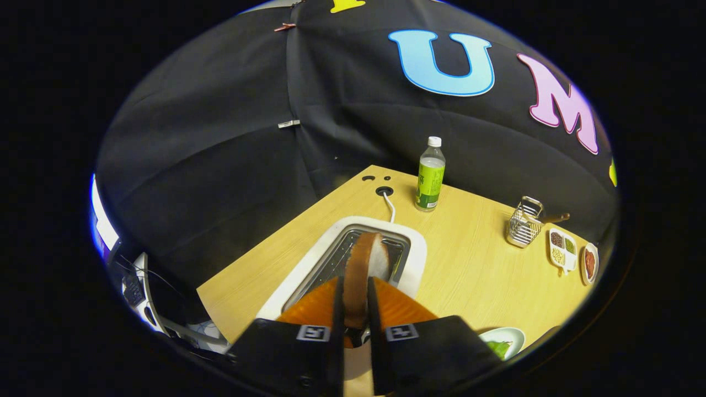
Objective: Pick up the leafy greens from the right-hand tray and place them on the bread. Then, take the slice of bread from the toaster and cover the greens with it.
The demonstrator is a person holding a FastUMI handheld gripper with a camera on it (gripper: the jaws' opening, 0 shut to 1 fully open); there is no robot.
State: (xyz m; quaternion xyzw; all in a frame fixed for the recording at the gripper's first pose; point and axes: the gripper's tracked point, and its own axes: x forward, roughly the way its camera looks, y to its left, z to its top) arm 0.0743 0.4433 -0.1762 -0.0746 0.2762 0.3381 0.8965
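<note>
The gripper points down over the toaster, its 2 fingers pinching 1 bread slice held on edge above the slot. Beside the fingers, 1 plate holds 1 bunch of greens. Farther across the wooden surface stand 1 wire rack, 1 divided dish and 1 small dish. 1 bottle stands beyond the toaster, near the black cloth wall.
</note>
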